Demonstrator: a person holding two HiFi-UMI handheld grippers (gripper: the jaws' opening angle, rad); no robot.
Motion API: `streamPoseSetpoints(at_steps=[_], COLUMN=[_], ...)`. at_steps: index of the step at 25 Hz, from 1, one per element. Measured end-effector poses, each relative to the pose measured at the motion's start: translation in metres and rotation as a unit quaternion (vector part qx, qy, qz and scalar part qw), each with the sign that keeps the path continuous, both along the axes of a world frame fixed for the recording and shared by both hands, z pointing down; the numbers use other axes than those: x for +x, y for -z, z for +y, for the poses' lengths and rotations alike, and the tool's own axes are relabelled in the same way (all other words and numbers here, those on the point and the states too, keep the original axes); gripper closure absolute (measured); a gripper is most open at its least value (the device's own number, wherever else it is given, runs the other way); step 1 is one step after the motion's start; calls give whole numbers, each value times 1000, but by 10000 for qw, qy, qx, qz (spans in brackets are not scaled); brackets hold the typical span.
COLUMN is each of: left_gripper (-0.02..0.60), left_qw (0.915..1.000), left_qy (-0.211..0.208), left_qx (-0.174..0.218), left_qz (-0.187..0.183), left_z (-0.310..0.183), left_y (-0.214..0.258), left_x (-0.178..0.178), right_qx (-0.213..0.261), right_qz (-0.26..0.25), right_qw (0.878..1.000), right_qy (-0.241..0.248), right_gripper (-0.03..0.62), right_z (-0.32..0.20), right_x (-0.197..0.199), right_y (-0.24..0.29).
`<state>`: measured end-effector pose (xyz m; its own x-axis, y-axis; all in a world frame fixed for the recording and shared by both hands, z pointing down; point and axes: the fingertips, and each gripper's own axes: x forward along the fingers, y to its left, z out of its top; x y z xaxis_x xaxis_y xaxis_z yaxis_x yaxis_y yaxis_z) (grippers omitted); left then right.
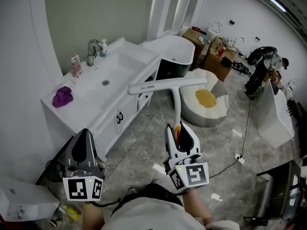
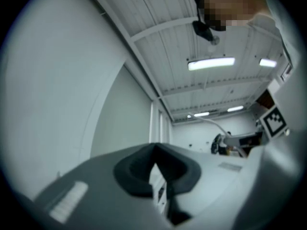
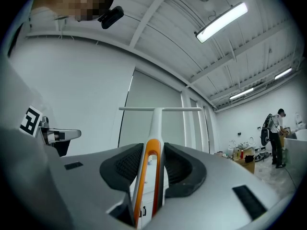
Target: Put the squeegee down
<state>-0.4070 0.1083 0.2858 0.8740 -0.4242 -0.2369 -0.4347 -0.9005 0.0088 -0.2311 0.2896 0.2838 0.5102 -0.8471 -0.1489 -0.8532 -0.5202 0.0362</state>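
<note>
The right claw is clenched on the orange-edged handle of the squeegee. Its shaft runs straight ahead from the claw to a crosswise blade, held in the air. Off to the left, the left claw is closed and empty.

A white worktop stands at ten o'clock, with a basin sunk in its middle. A faucet rises at the basin's eleven o'clock, a small bottle stands at ten, and a purple cloth lies at eight. The grey marbled floor carries cardboard boxes at one o'clock, a white rounded tub with a yellow patch nearer the middle, and a cable at four.
</note>
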Motion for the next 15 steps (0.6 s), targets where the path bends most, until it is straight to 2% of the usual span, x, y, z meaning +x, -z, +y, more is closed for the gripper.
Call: streamPoseSetpoints(at_steps=[6,15], left_gripper=[574,574], left_qw=[9999,9997], left_qy=[-88,-229], left_qx=[-60,2], left_qz=[-3,-95], left_z=[-12,-42], left_y=[-7,-18], left_x=[14,86], right_qx=[130,121], right_qz=[-36,-89], right_qw=[9999,9998], right_qy=[-84,-158], right_gripper=[464,463], right_z=[-7,-41], right_x=[11,78], right_y=[-3,-20])
